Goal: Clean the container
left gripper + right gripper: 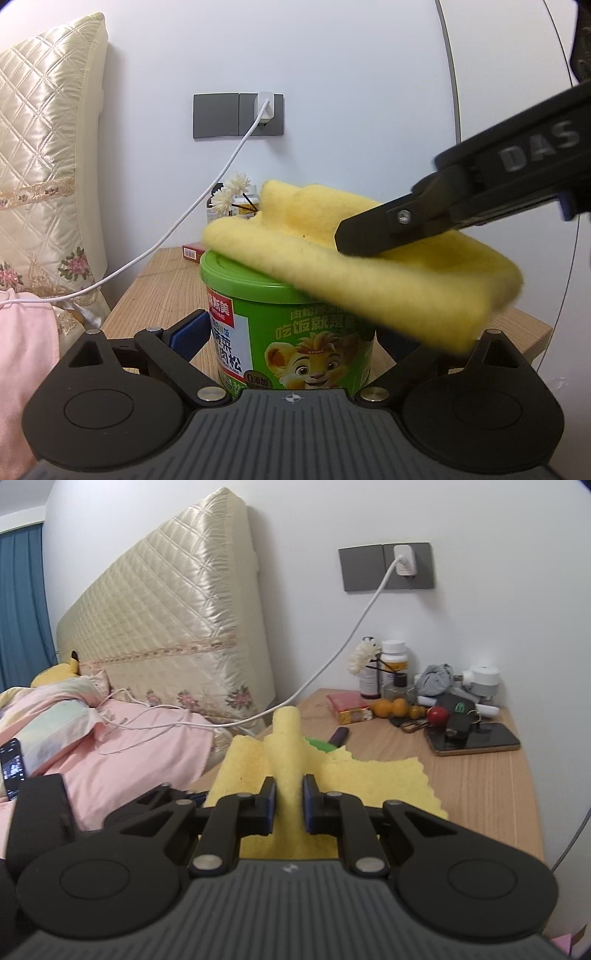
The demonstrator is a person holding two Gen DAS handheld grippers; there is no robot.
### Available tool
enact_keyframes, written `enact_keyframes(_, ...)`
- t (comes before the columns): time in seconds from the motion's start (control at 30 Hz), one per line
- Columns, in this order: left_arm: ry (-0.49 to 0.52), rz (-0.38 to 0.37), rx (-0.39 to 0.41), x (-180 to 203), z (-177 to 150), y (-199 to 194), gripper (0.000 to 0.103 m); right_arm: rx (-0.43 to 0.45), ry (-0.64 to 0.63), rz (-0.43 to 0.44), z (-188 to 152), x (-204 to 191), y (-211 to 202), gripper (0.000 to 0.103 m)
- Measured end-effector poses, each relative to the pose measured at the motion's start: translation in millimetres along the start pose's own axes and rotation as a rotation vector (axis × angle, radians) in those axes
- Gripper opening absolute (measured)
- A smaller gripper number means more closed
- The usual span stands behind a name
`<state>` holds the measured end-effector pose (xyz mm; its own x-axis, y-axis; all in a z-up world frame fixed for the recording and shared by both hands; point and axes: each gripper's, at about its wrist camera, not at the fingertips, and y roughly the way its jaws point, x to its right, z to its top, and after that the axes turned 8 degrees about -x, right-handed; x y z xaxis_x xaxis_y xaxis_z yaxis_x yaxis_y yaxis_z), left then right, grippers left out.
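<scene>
A green container [295, 332] with a lion cub label and a green lid stands on the wooden bedside table [162, 288]. My left gripper [291, 347] is shut on the container, its blue pads against both sides. My right gripper [289, 797] is shut on a folded yellow cloth [288, 746]. In the left wrist view the right gripper [369, 232] comes in from the right and presses the yellow cloth [369, 266] across the lid. A sliver of the green lid [319, 744] shows past the cloth in the right wrist view.
The back of the table holds a red box [349, 707], bottles [394, 661], a flower diffuser [365, 657], keys, a red ball [438, 714] and a phone [476, 740]. A white charger cable [207, 195] runs from the wall socket to the bed on the left.
</scene>
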<state>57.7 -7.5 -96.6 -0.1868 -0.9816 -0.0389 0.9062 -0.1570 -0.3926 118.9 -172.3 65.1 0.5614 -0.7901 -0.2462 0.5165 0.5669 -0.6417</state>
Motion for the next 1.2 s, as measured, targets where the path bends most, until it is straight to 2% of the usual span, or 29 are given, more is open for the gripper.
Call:
enact_keyframes(0.13,0.007,0.001,-0.004,-6,11,8,0.097,0.008,0.003,-0.009,9,10,15,0.016)
enact_keyframes(0.37,0.022,0.010,-0.010,-21,34,38,0.096,-0.005,-0.004,0.053,18,-3,33,0.016)
enact_keyframes(0.63,0.018,0.015,-0.015,-45,67,68,0.096,-0.025,-0.020,0.091,8,-19,12,0.016)
enact_keyframes(0.8,0.016,0.014,-0.021,-61,88,80,0.096,-0.015,0.001,0.058,3,-7,1,0.016)
enact_keyframes(1.03,0.017,0.011,-0.014,-76,116,114,0.096,0.005,0.030,0.047,16,11,26,0.016)
enact_keyframes(1.2,0.015,0.015,-0.014,-89,137,141,0.096,-0.002,0.001,0.095,21,-5,38,0.016)
